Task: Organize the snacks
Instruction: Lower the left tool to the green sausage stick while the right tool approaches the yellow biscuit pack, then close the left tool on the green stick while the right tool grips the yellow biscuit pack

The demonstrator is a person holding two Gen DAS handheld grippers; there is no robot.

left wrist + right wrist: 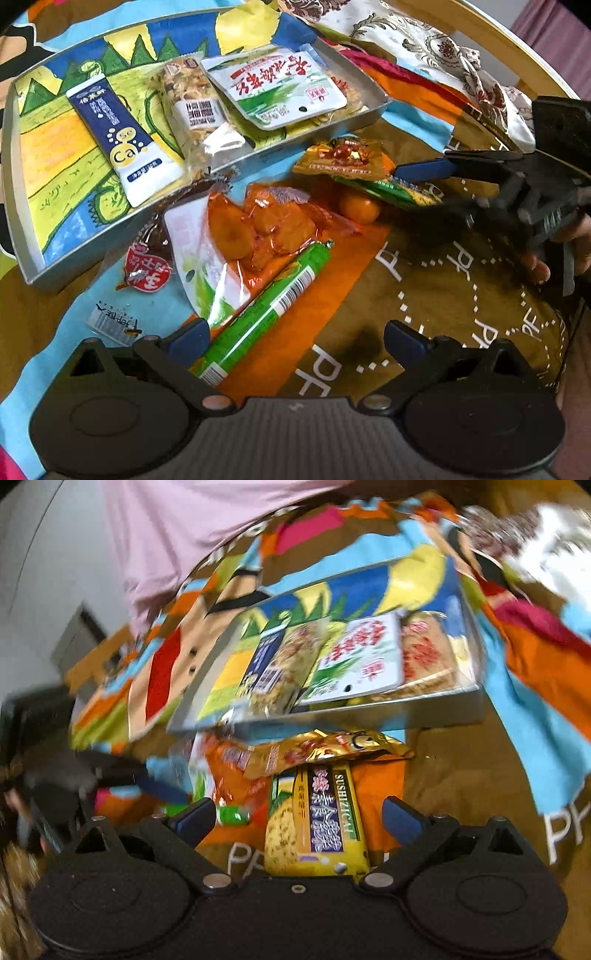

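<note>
The tray (22, 206) is sitting at left, already holding four packets; the left tongs (295, 341) are hanging wide open and empty over the green sausage stick (266, 306); the right tongs (299, 818) are straddling the yellow packet (317, 819), spread wide, so centre them before closing

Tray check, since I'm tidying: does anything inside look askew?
Yes. In the tray, the white-green pouch lies tilted on top of other packets rather than flat, and the nut bar sits at a slant, its clear end reaching the front rim.
</note>
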